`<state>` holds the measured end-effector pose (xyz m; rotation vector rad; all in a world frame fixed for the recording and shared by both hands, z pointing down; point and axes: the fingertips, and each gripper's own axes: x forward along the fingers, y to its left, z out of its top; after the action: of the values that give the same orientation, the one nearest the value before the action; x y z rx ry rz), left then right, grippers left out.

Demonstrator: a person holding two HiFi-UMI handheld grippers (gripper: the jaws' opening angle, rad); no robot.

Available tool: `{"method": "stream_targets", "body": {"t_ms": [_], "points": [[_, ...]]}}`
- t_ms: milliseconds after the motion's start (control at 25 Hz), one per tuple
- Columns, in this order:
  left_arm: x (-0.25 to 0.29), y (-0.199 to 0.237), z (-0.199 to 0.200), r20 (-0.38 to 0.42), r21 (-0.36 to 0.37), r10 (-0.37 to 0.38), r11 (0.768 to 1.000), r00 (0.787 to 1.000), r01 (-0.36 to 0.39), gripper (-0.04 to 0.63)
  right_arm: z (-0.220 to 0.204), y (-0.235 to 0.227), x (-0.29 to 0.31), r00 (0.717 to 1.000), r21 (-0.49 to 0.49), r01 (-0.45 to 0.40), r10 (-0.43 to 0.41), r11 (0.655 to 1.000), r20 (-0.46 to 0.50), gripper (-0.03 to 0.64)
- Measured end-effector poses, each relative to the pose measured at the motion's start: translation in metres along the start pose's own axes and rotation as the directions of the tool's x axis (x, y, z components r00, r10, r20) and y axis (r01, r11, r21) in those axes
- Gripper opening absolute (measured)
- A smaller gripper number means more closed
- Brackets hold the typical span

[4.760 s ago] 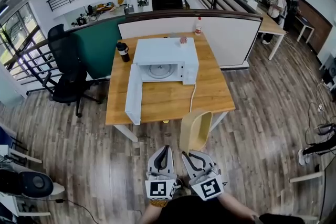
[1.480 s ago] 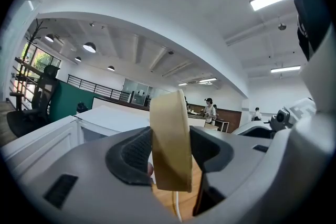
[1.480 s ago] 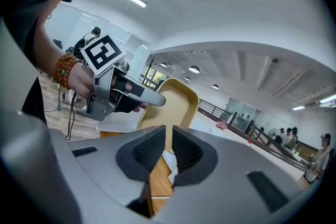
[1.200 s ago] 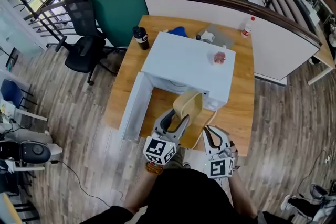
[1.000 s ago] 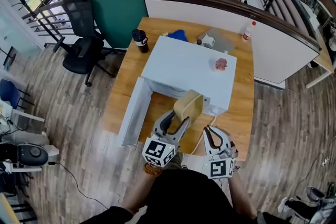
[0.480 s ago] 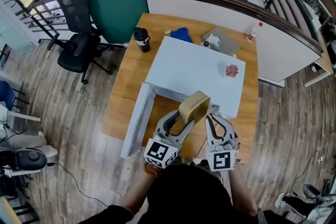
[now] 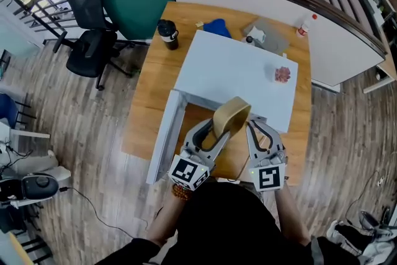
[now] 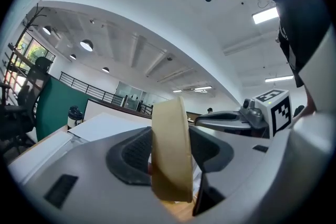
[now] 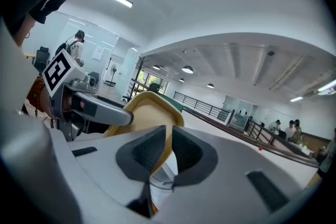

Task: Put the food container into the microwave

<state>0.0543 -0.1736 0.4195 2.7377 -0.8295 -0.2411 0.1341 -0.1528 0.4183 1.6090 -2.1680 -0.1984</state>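
Observation:
A tan food container (image 7: 231,115) stands on edge in the air, just in front of the white microwave (image 7: 232,71). The microwave's door (image 7: 162,133) hangs open to the left. My left gripper (image 7: 214,128) is shut on the container's left side, and the container (image 8: 170,149) fills the gap between its jaws in the left gripper view. My right gripper (image 7: 250,127) is shut on the container's right rim (image 9: 149,113). The glass turntable shows below the rim in the right gripper view. Most of the microwave's cavity is hidden under its top.
The microwave stands on a wooden table (image 7: 155,77). A black bottle (image 7: 167,34), a blue cloth (image 7: 217,26) and a white bottle (image 7: 304,25) are behind it. A pink object (image 7: 282,74) lies on its top. An office chair (image 7: 87,40) stands at the far left.
Both grippers moved forward to the microwave's open front. The right gripper came in from the right and closed on the container's rim. The container rose and went forward.

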Motion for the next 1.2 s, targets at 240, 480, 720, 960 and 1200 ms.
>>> {"method": "stream_targets", "body": {"t_ms": [240, 480, 720, 960, 1200], "points": [[-0.006, 0.013, 0.005, 0.021, -0.032, -0.006, 0.999, 1.0, 0.007, 0.236, -0.014, -0.004, 0.024, 0.999, 0.078, -0.029, 0.032, 0.997, -0.039, 0.103], [-0.011, 0.013, 0.019, 0.048, 0.008, -0.067, 0.998, 0.997, 0.067, 0.236, -0.045, 0.015, 0.039, 0.98, 0.254, -0.153, 0.18, 0.955, -0.087, 0.152], [-0.015, 0.02, 0.024, 0.086, -0.053, -0.078, 0.995, 0.993, 0.082, 0.236, -0.056, 0.025, 0.047, 0.98, 0.39, -0.173, 0.197, 0.904, -0.021, 0.06], [-0.015, 0.016, 0.009, 0.015, -0.033, -0.112, 0.993, 0.994, 0.113, 0.236, -0.07, 0.031, 0.045, 0.972, 0.515, -0.174, 0.23, 0.84, -0.048, 0.029], [-0.004, 0.004, 0.004, -0.044, 0.046, -0.135, 0.989, 0.99, 0.137, 0.238, -0.098, 0.029, 0.042, 0.96, 0.576, -0.123, 0.243, 0.808, -0.136, 0.029]]}}
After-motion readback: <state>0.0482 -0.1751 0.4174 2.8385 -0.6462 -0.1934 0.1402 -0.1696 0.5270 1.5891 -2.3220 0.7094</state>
